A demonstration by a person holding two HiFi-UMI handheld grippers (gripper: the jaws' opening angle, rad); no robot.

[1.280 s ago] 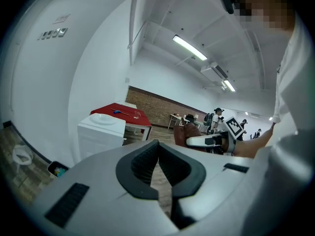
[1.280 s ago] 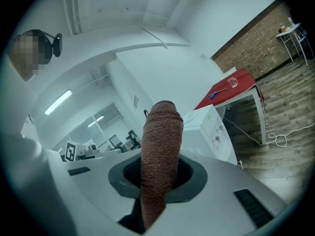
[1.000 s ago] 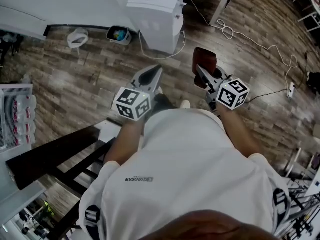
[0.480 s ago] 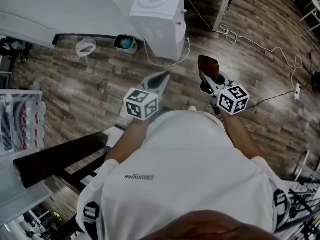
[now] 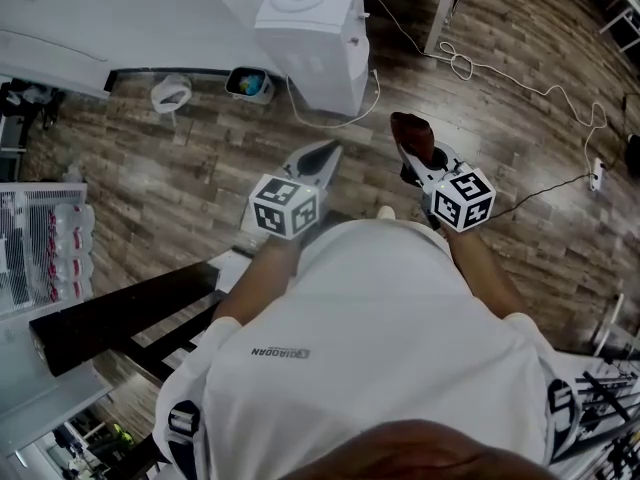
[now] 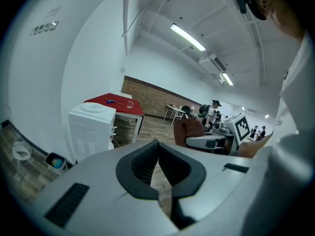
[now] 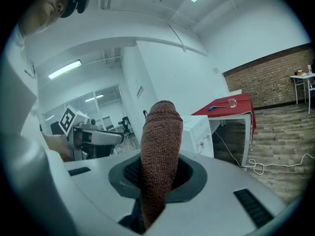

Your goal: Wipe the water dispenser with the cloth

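In the head view more of the water dispenser (image 5: 312, 28) shows than before; it stands far ahead on the floor (image 5: 180, 158), a little left of the right gripper (image 5: 418, 163). The left gripper view shows the left gripper (image 6: 157, 146) pinched closed with nothing in it. The right gripper view shows the jaws squeezing the upright cloth (image 7: 160, 146), with the water dispenser beyond it.

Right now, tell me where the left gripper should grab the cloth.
Take the cloth by its free upper end, probably coming from the left. It stands as a folded column out of the right gripper, whose jaws clamp its lower part. The left gripper is shut and empty: open its jaws first.
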